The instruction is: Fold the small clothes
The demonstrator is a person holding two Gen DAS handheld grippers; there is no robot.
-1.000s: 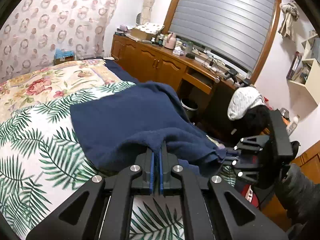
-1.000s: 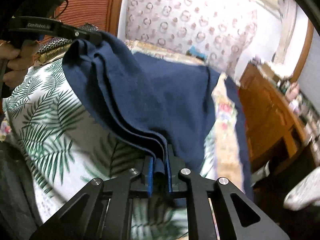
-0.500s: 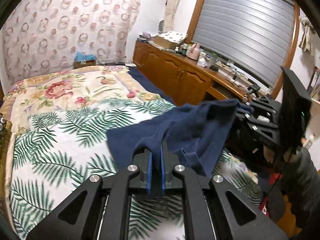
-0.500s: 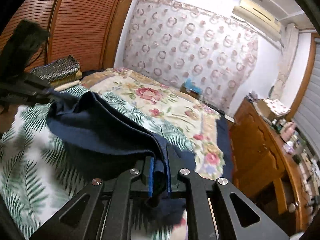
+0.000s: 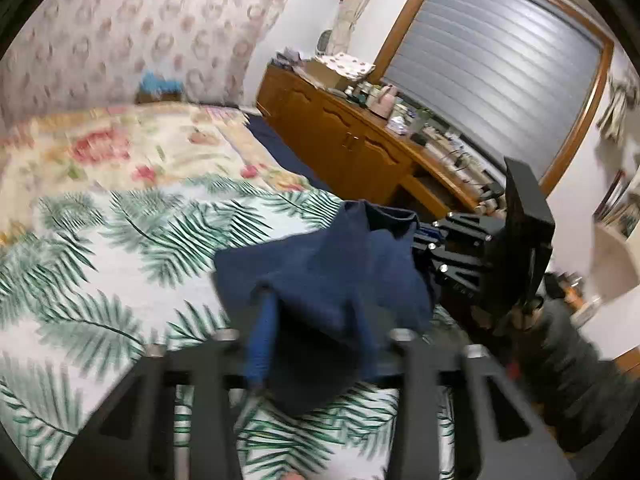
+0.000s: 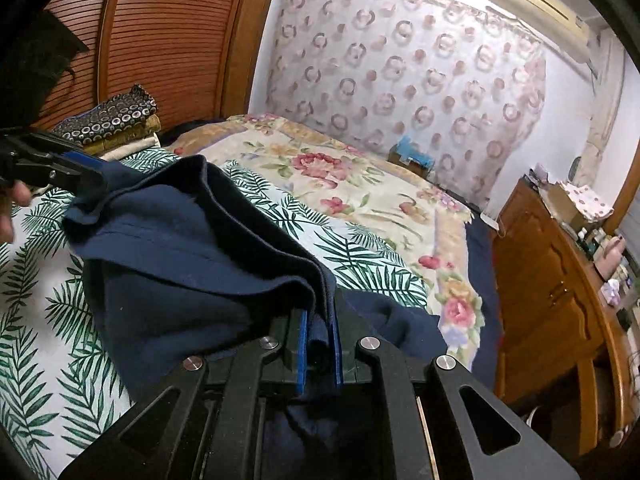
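Right wrist view: right gripper (image 6: 319, 344) pinches thick, soft navy garment (image 6: 192, 256); left gripper (image 5: 312, 336) has spread wide.

Two matte-black hand-held grippers, left (image 5: 312, 320) and right (image 6: 318, 344), show blue-lined fingers (image 6: 302, 354), silver screws (image 6: 368, 343) and triangular cut-outs, with bare skin at nine o'clock.

Even indoor lighting, no glare. Left wrist view motion-blurred throughout; right wrist view sharp. Fisheye distortion with dark vignetted corners.
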